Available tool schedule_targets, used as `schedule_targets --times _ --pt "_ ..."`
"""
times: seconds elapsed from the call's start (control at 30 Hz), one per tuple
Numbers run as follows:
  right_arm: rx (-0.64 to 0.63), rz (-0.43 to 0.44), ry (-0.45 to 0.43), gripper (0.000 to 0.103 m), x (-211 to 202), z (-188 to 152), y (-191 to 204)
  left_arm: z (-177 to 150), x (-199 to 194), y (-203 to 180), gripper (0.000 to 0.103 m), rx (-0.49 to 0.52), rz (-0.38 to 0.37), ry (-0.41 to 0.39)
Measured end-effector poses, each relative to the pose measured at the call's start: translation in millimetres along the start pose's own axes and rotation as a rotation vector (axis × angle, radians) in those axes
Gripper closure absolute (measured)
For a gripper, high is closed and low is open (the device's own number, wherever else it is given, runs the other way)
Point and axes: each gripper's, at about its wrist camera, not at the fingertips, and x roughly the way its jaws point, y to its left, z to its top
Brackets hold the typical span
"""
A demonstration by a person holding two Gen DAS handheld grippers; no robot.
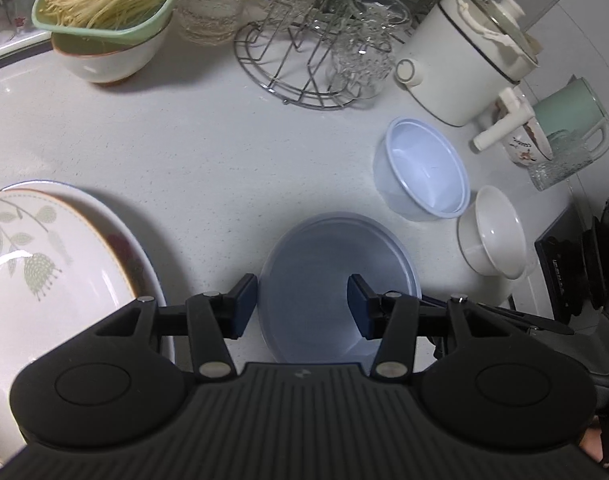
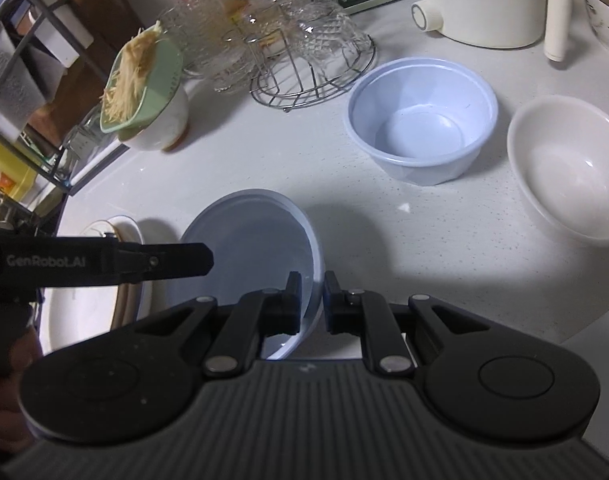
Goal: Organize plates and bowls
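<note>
The large blue bowl (image 2: 248,248) is seen on the white counter (image 2: 384,232), and its right rim is pinched between the fingers of the right claw (image 2: 313,300), one finger inside and one outside the wall. The left claw (image 1: 302,306) is held wide open above the same bowl (image 1: 316,280), with nothing gripped, and is angled downward. The stacked plates (image 1: 44,248) are placed just left of it. A smaller blue bowl (image 2: 422,120) and a white bowl (image 2: 568,168) are set further away, side by side.
</note>
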Motion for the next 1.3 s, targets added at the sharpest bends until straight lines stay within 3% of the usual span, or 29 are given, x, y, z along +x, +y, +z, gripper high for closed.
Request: schedule_targets --times 0.17,0.27,0.5,0.6,0.67,0.7,1.03,1.3 --pt "0.013 -0.018 -0.007 0.089 3 1 -1 2 1 -2 0.047 -0.005 0.018 0.005" --pt "-0.003 -0.041 -0.015 0.087 1 2 2 6 -1 -3 0.04 -0.003 0.042 -0.001" --pt "-0.005 -0.058 -0.073 0.087 -11 9 4 15 -16 -2 0.038 0.035 0.092 -0.045" --pt "0.0 -0.076 -0.11 0.072 -21 13 3 18 -27 -2 0.037 0.041 0.1 -0.069" --pt "0.007 -0.087 -0.139 0.053 -27 15 3 21 -36 -4 0.036 0.052 0.104 -0.087" --pt "0.01 -0.093 -0.153 0.051 -31 16 2 22 -41 -7 0.034 0.061 0.107 -0.098" --pt "-0.012 -0.126 -0.254 0.05 -75 29 9 35 -82 -47 0.01 0.167 0.13 -0.174" --pt "-0.005 -0.143 -0.292 0.05 -106 30 9 43 -138 -92 0.004 0.354 0.19 -0.255"
